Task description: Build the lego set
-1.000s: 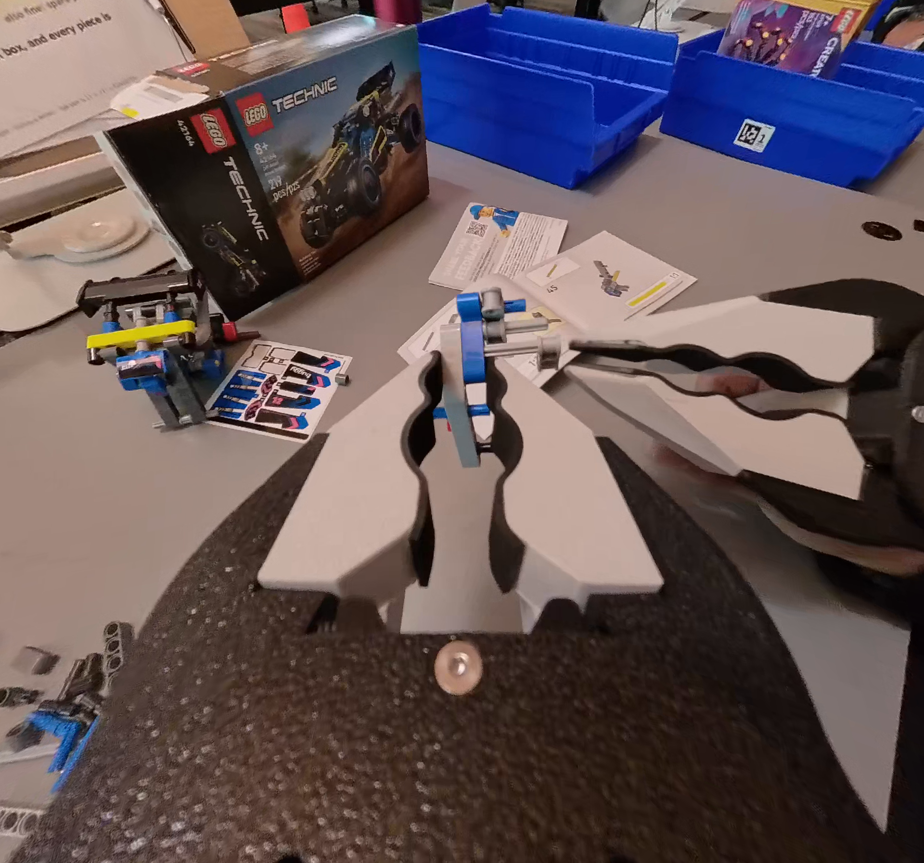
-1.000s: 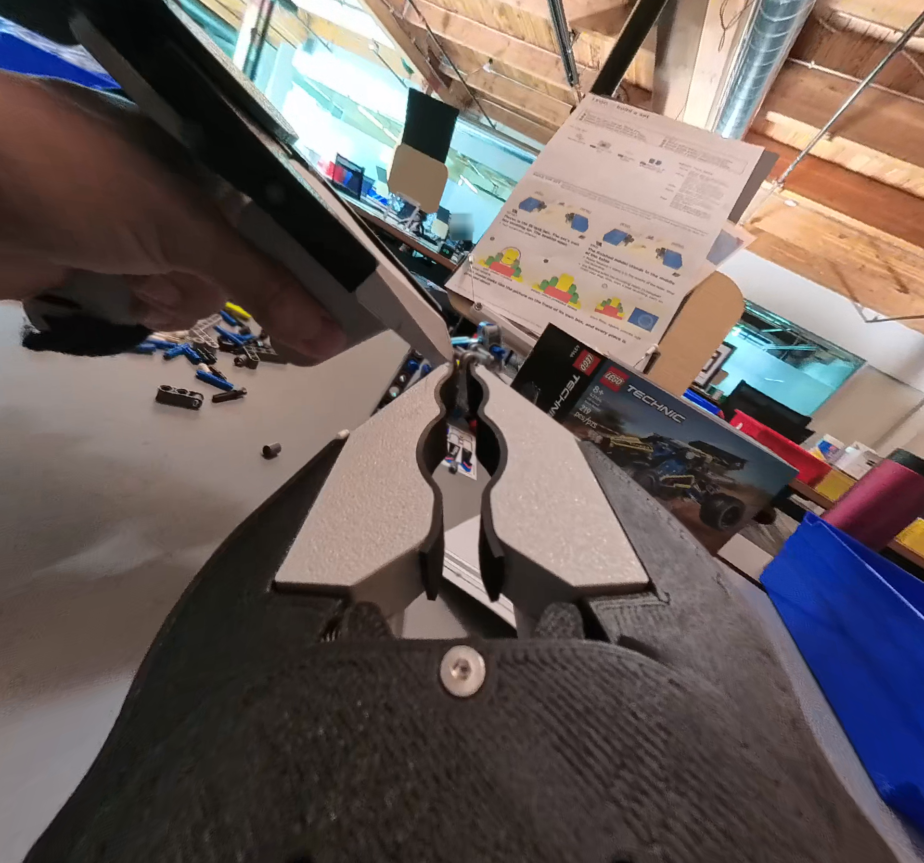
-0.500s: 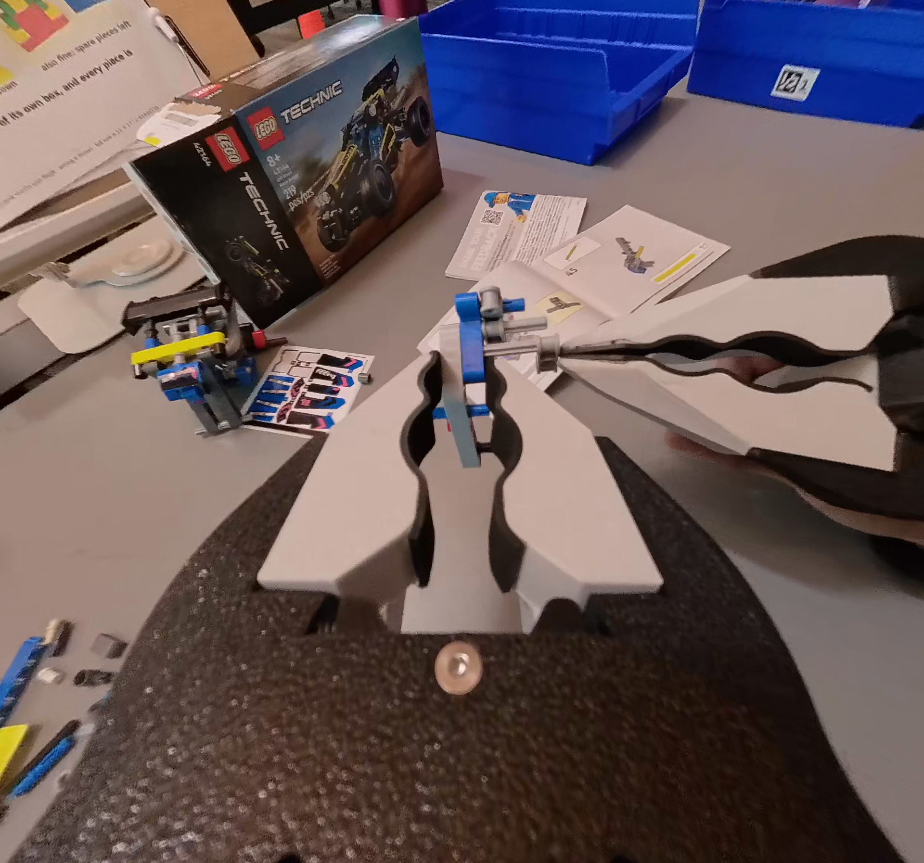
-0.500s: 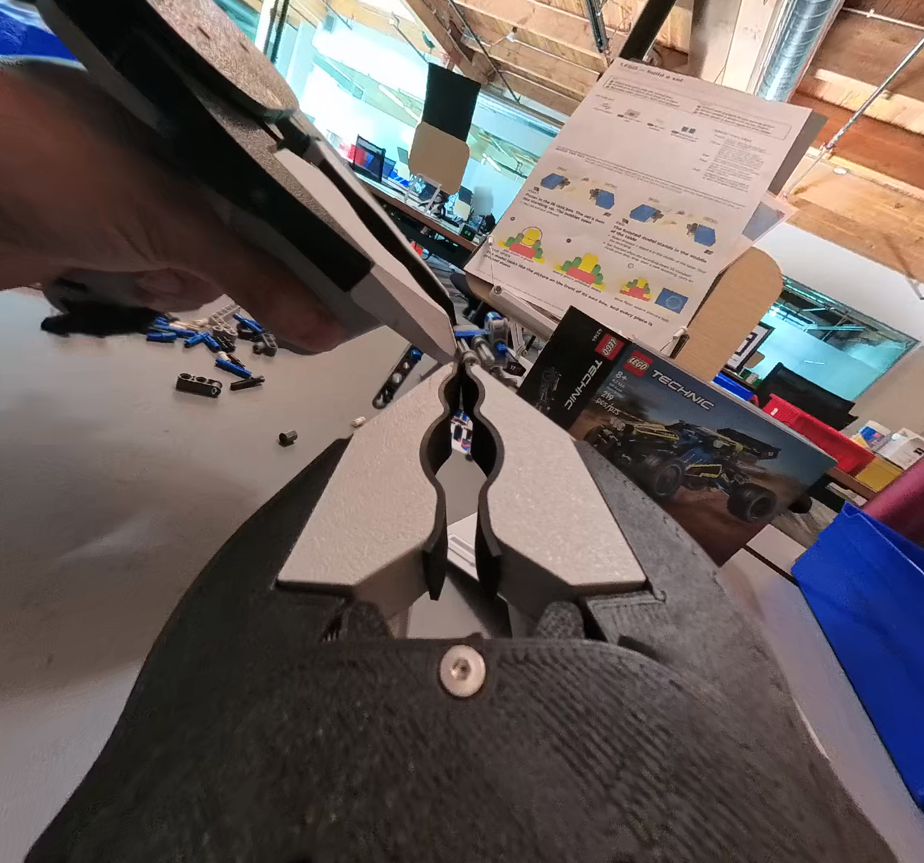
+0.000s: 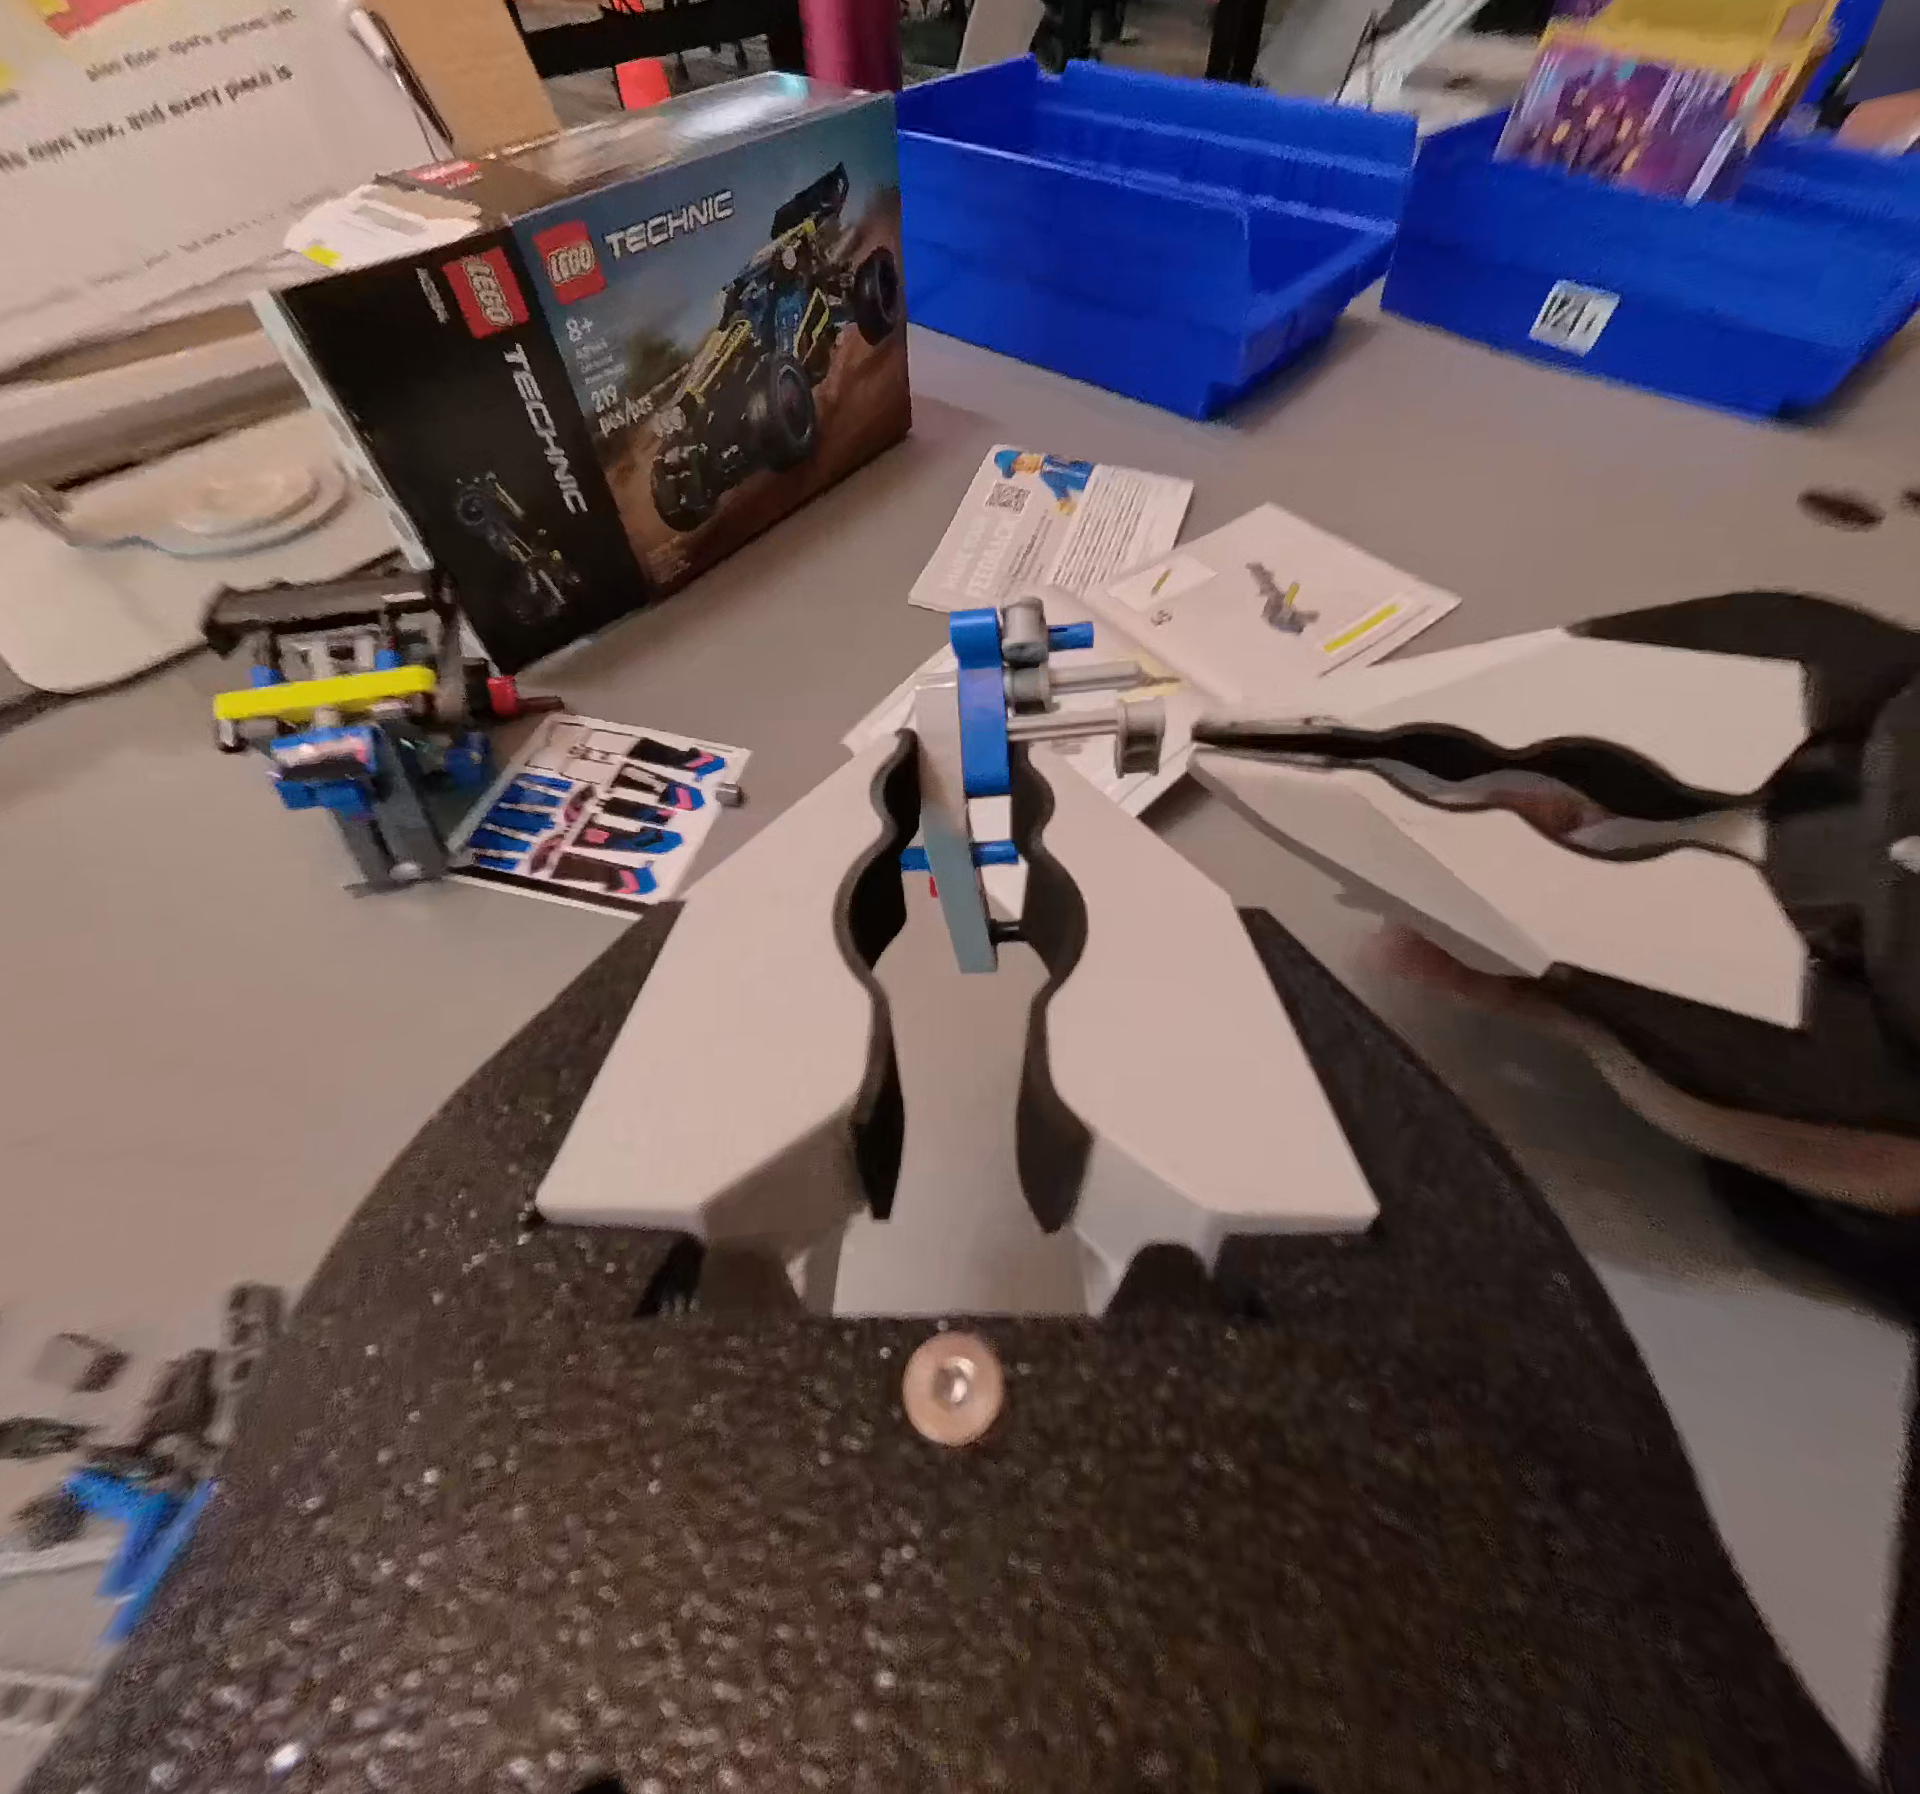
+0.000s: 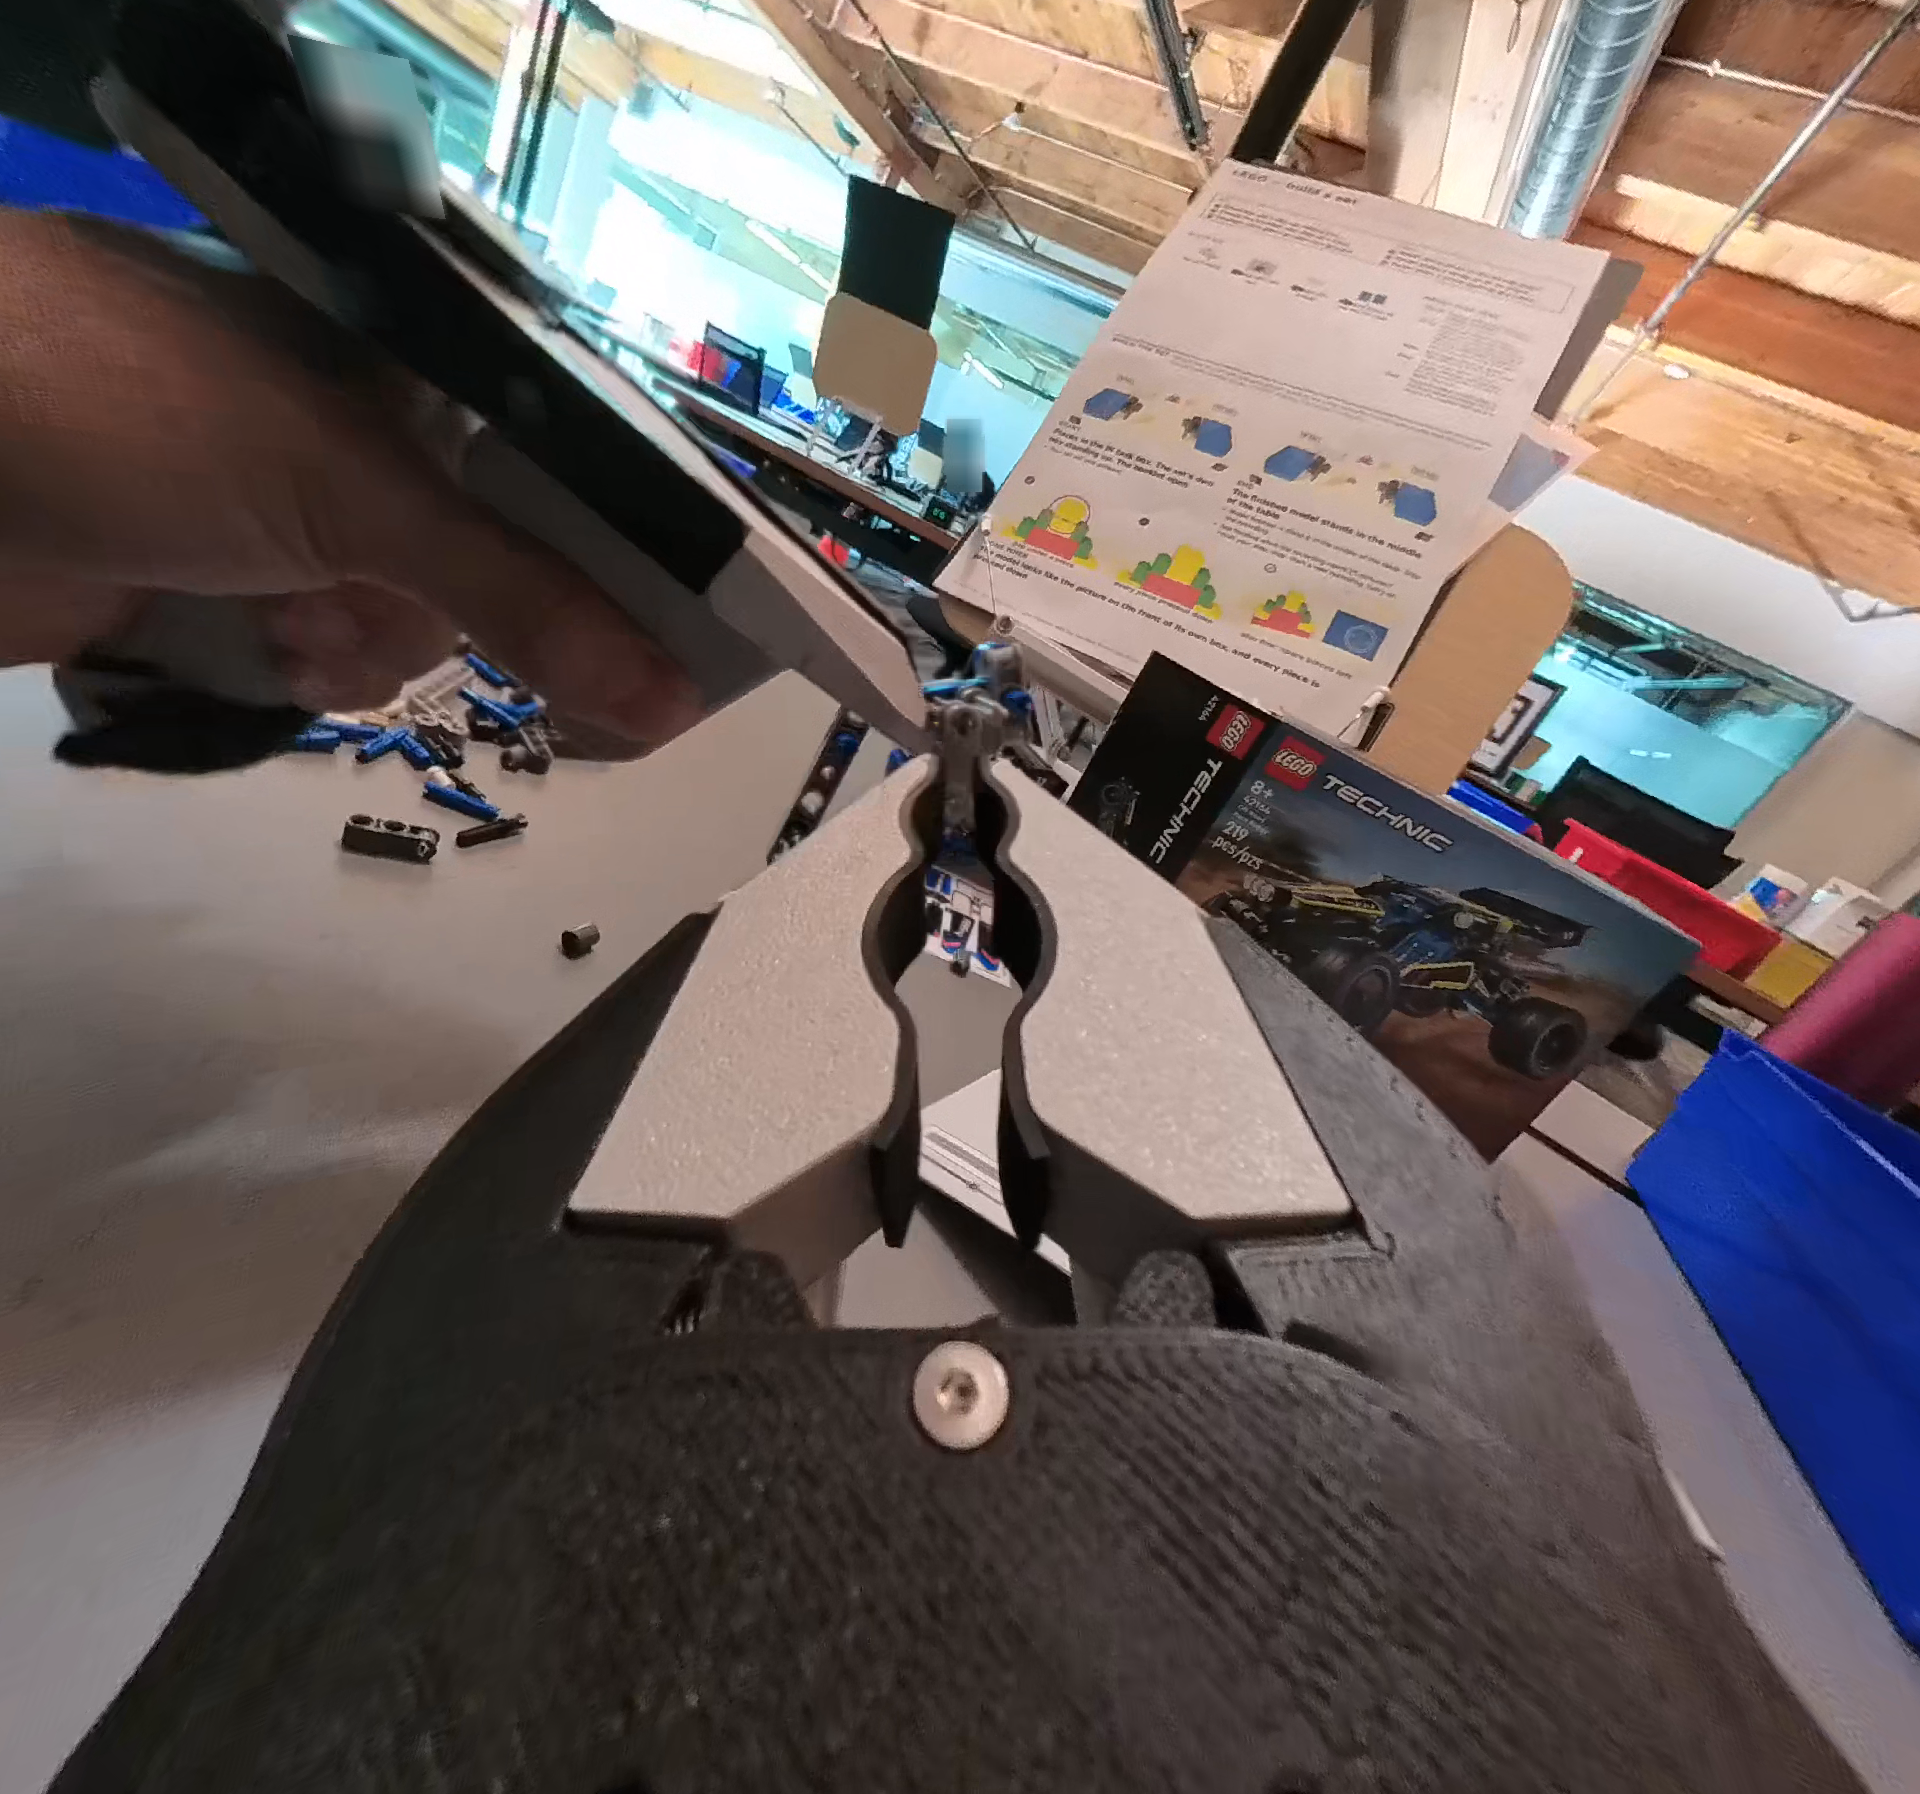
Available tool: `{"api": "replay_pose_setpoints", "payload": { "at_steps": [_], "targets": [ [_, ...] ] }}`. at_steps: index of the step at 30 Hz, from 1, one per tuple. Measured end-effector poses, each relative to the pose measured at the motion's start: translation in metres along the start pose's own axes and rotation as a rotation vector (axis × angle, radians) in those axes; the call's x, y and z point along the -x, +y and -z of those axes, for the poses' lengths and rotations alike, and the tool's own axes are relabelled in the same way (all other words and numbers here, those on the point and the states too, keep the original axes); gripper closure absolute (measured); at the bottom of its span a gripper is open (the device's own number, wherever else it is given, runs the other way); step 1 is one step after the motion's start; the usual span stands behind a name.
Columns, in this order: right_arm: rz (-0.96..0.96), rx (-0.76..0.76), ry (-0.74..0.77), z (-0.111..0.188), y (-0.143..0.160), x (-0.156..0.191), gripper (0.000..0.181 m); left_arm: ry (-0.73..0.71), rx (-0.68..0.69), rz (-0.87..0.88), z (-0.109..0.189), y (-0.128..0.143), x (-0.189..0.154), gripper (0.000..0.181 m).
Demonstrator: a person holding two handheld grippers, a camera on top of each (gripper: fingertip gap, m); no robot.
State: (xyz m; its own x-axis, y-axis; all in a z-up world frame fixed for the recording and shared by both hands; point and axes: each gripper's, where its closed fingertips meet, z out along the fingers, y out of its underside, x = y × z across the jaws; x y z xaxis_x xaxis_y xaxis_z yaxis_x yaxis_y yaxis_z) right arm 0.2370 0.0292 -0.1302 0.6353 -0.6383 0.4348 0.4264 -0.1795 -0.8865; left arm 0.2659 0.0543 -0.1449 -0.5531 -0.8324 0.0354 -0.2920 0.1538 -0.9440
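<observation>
Mating a grey axle piece into the blue sub-assembly held between two grippers, centre of the left wrist view.

The left gripper [image 5: 961,788] is closed most of the way on the small blue-and-grey beam assembly [image 5: 977,736], gripping its lower beam so it stands upright above the grey surface [image 5: 208,965]. The right gripper [image 5: 1195,742], coming in from the right of the frame, is pinched nearly closed on the thin grey axle with its round grey bush [image 5: 1138,736], pointing at the blue beam. To do this well, I judge: keep the axle square to its hole, brace the beam firmly, push straight, no twisting. The half-built blue, yellow and black model [image 5: 343,716] waits at mid-left beside the printed set box [image 5: 623,373].
</observation>
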Motion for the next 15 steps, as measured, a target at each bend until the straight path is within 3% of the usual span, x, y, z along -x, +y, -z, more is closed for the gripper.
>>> {"api": "replay_pose_setpoints", "payload": {
  "at_steps": [7, 15],
  "targets": [
    [-0.037, -0.004, -0.053, -0.002, 0.000, 0.005, 0.168, 0.160, -0.038, 0.203, 0.003, 0.003, -0.007, 0.167],
    [-0.023, 0.035, -0.067, -0.003, 0.004, 0.005, 0.176, 0.167, -0.023, 0.193, 0.001, 0.006, -0.008, 0.167]
  ]
}}
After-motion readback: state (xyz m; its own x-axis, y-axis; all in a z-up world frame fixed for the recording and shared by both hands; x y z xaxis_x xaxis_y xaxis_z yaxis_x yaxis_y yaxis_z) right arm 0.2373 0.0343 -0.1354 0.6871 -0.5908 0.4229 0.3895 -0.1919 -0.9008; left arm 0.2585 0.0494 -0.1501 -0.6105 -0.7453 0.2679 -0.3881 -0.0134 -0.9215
